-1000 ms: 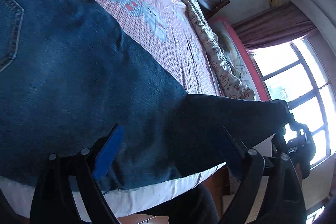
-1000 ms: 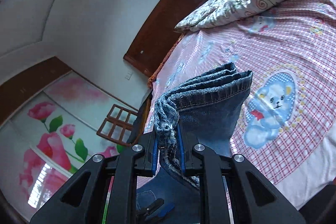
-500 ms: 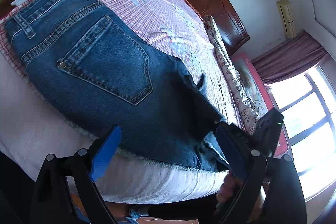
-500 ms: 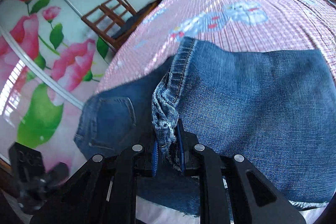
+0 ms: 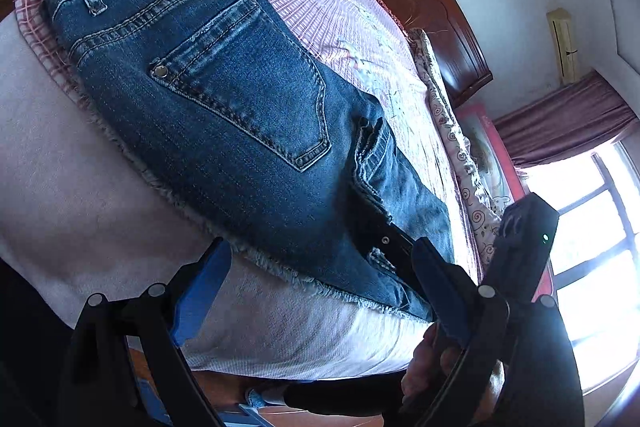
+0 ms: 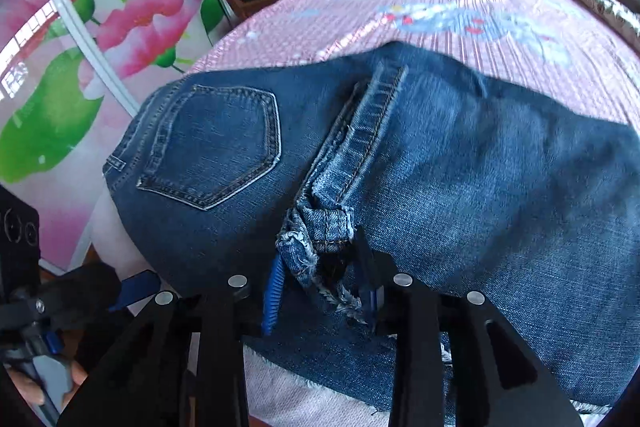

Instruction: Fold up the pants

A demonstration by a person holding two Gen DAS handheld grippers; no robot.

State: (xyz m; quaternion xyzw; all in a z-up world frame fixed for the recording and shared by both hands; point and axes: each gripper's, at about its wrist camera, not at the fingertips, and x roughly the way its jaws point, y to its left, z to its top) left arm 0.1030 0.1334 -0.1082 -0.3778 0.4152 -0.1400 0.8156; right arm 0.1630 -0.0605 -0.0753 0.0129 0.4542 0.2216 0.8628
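Jeans (image 5: 224,99) flat on bed (image 5: 352,15), leg cuffs (image 6: 320,227) folded over onto seat beside back pocket. Right gripper (image 6: 320,291) parted, cuffs loose between pads. Left gripper (image 5: 320,287) wide, empty. Likely one more fold left.

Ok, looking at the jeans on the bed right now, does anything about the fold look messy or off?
Yes. The leg hems on the jeans lie bunched and twisted just below the back pocket instead of flat, with frayed threads at the open right gripper. Nothing else stands out.
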